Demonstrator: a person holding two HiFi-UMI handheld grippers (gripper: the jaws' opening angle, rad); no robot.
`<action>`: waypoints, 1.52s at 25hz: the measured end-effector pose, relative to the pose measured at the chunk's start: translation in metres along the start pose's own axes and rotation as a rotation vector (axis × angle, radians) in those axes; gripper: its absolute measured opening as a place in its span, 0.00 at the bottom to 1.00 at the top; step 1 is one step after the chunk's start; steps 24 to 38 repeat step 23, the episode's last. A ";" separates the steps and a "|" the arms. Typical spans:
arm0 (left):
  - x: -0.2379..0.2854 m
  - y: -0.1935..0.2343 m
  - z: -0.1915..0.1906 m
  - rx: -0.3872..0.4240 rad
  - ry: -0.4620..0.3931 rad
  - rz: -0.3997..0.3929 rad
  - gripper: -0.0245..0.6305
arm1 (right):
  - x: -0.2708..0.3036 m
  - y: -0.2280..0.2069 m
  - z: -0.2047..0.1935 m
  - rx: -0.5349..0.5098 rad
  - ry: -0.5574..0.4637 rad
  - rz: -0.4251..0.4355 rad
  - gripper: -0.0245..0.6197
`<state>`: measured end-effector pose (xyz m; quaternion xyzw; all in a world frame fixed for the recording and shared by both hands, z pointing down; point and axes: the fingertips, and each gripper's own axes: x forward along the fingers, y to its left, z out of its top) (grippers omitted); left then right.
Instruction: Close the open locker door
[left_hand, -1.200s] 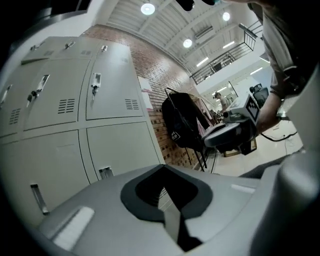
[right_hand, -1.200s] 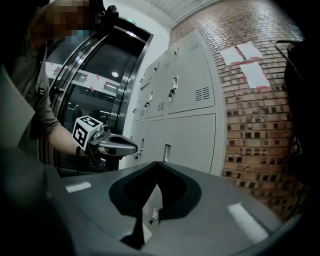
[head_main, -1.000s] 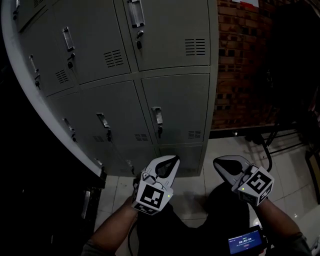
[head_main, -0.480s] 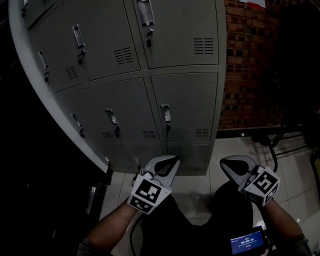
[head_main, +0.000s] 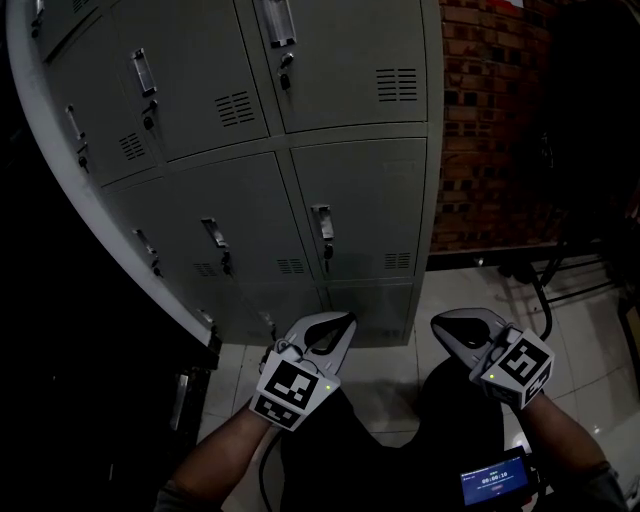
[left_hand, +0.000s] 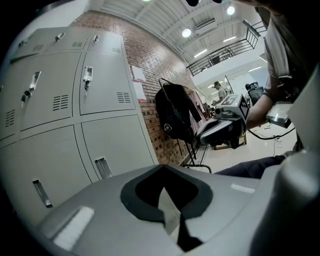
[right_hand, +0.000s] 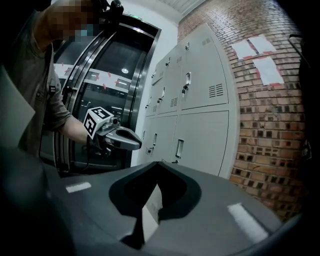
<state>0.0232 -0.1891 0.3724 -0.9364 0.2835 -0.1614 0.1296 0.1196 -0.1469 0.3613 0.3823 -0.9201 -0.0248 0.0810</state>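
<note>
Nothing is legible; digits on the small screen (head_main: 494, 482) are blurred.

Dim, underexposed head view, black vignetted corners, strong fisheye bending at edges, bright ceiling lights (left_hand: 186, 32)

Lockers (head_main: 350, 200) ahead — brick wall (head_main: 485, 130) rightward

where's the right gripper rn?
Head view, lower right: right gripper hangs shut and empty above the tiled floor, just short of the lockers, level with the left gripper to its left.
</note>
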 end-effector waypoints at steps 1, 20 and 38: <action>0.000 0.000 0.000 -0.003 -0.003 0.000 0.04 | 0.000 0.000 0.000 -0.001 0.001 0.001 0.05; 0.005 0.004 -0.004 -0.059 -0.026 0.009 0.04 | 0.002 -0.010 -0.019 -0.052 0.034 -0.001 0.05; 0.005 0.005 -0.003 -0.061 -0.022 0.011 0.04 | 0.002 -0.010 -0.019 -0.038 0.033 -0.006 0.05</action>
